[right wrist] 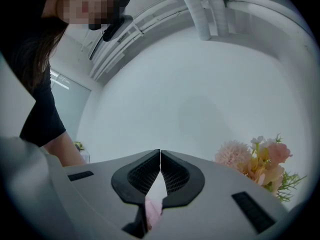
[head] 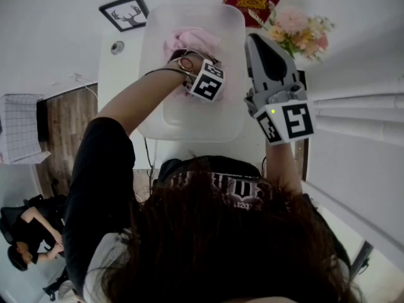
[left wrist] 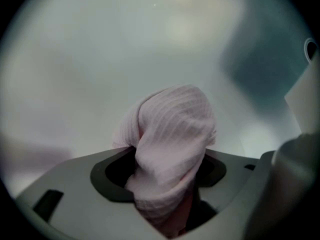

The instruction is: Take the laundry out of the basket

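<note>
The left gripper (left wrist: 169,160) points down into the basket (head: 189,128) and pinches a bunched fold of pink cloth (left wrist: 172,119) between its pads, the fold bulging past the tips toward 12 o'clock. To do this well, I would squeeze firmly and lift straight up until the trailing cloth clears the rim, since the rest lies heaped at the basket's 12 o'clock end and may drag. The right gripper (right wrist: 160,159), tips pressed together, hangs at the basket's 3 o'clock near the flowers (head: 303,30) and is best kept clear.
</note>
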Motion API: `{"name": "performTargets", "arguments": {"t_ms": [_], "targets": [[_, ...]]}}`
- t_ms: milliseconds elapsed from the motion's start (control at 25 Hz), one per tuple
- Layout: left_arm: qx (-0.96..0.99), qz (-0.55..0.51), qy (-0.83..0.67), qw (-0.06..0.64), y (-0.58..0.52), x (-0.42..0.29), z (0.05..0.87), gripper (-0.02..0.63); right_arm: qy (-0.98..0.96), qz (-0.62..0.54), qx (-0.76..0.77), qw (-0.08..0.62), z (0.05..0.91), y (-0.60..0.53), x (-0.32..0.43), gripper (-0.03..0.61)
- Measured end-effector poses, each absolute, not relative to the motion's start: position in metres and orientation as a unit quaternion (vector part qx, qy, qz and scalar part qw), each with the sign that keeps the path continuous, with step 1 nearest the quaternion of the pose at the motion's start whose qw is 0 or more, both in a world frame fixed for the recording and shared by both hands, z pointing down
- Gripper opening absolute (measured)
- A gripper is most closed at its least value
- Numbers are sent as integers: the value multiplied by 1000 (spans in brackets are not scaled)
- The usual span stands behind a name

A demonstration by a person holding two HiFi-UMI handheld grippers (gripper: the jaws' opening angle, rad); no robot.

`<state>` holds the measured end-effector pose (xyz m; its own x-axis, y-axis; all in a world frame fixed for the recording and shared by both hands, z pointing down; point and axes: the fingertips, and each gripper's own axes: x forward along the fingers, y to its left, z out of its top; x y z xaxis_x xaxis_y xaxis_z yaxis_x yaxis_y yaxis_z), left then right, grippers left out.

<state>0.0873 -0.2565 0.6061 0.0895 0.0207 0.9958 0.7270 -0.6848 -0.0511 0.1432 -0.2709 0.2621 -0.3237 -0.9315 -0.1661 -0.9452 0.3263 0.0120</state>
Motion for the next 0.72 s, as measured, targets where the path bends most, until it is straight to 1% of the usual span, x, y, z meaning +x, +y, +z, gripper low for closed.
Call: {"name": "performTargets", "arguments": {"t_ms": [80, 200, 360, 560, 720], "targets": [[-690, -608, -265, 288, -257, 90, 603, 256, 810, 53, -580, 65, 262, -269, 145, 28], [-700, -605, -257, 279, -261, 92, 600, 235, 807, 52, -585, 65, 263, -271, 150, 28], [-711, -602, -250, 266, -264, 96, 596, 182, 804, 50, -588, 66, 264, -274, 155, 28], [-733, -589, -223, 259, -270, 98, 591, 169, 808, 49, -584, 65, 265, -275, 153, 28], [-749, -583, -204, 240, -275, 98, 584, 158, 811, 46, -579, 64, 268, -277, 149, 28]]}}
